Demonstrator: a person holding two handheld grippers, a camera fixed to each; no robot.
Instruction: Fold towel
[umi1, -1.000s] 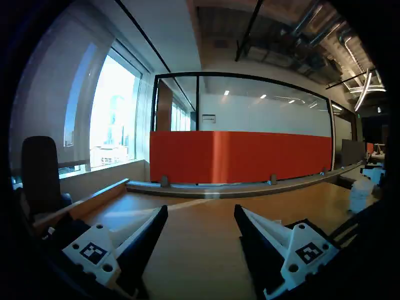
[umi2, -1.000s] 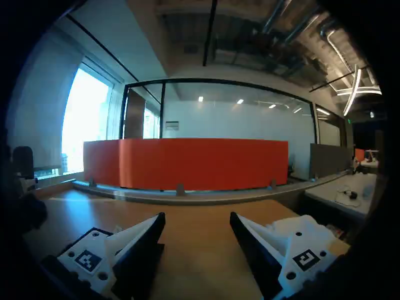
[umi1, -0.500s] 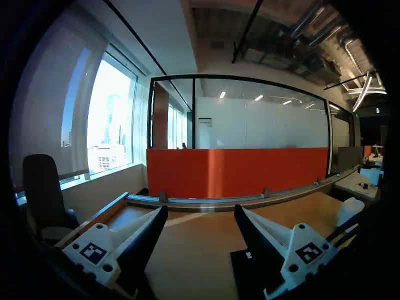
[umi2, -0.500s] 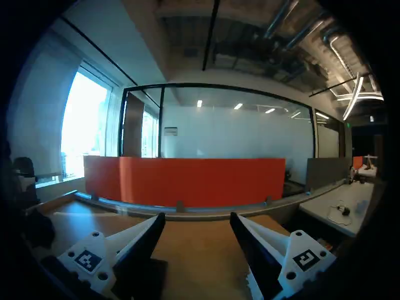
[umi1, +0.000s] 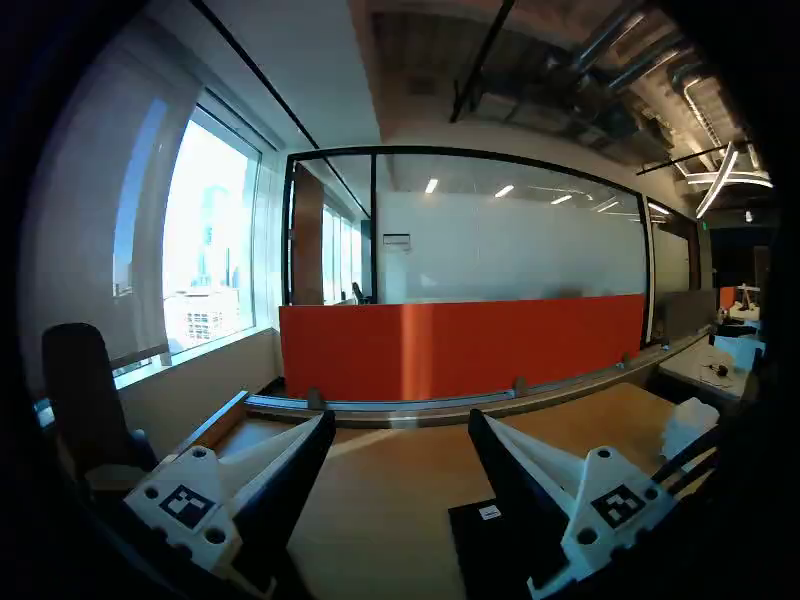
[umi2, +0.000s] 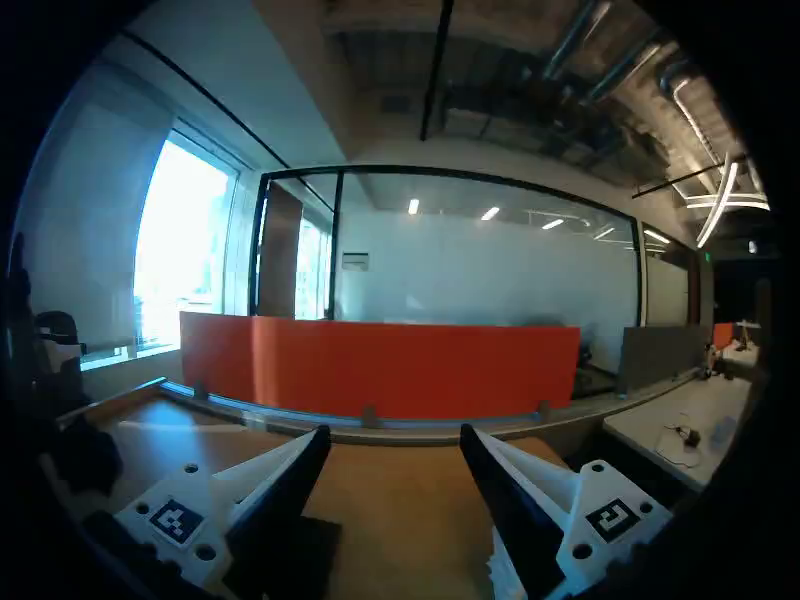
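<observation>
In the left gripper view my left gripper (umi1: 400, 418) stands open over a wooden table (umi1: 400, 470), with nothing between its fingers. A flat dark cloth (umi1: 482, 522) with a small white tag lies on the table just inside the right finger. In the right gripper view my right gripper (umi2: 393, 432) is open too and holds nothing. A dark patch of cloth (umi2: 315, 548) shows low beside its left finger. A bit of white fabric (umi2: 497, 576) shows at the base of its right finger.
An orange divider panel (umi1: 460, 345) runs along the table's far edge. A dark office chair (umi1: 80, 400) stands at the left by the windows. A white crumpled thing (umi1: 690, 420) sits at the table's right. Another desk (umi2: 680, 430) with small items stands to the right.
Both views have risen: the table sits lower in frame and the divider farther off. The dark cloth has come into view under both grippers. Both stay open.
</observation>
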